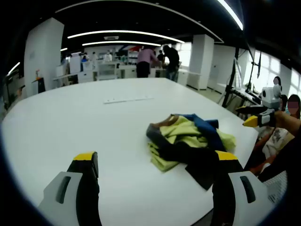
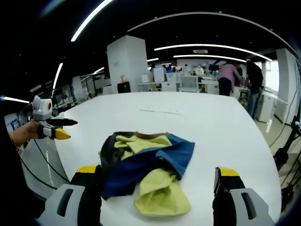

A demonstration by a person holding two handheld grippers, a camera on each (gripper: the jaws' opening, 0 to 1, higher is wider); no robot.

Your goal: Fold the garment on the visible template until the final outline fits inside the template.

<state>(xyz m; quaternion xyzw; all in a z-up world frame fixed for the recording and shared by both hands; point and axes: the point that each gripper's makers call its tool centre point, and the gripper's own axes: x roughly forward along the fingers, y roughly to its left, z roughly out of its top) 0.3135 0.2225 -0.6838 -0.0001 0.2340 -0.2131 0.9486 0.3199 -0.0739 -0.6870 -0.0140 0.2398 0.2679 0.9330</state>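
Hovering with jaws spread wide and nothing in them, the left gripper (image 1: 155, 188) is facing the crumpled garment (image 1: 188, 141), which is lying ahead and toward its right jaw on the white table (image 1: 70, 117). The right gripper (image 2: 157, 197) is gaping empty too, the heap sitting just ahead between its jaws. Looks light, limp, slippery-soft; I'd be pinching a loose outer edge.

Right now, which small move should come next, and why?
Probably lower the right gripper onto the near edge of the garment and grip it, to begin spreading it. The garment lies crumpled in a yellow, blue and dark heap on the white table, not flat enough to fold. Both grippers, including the left gripper, are open and hold nothing.
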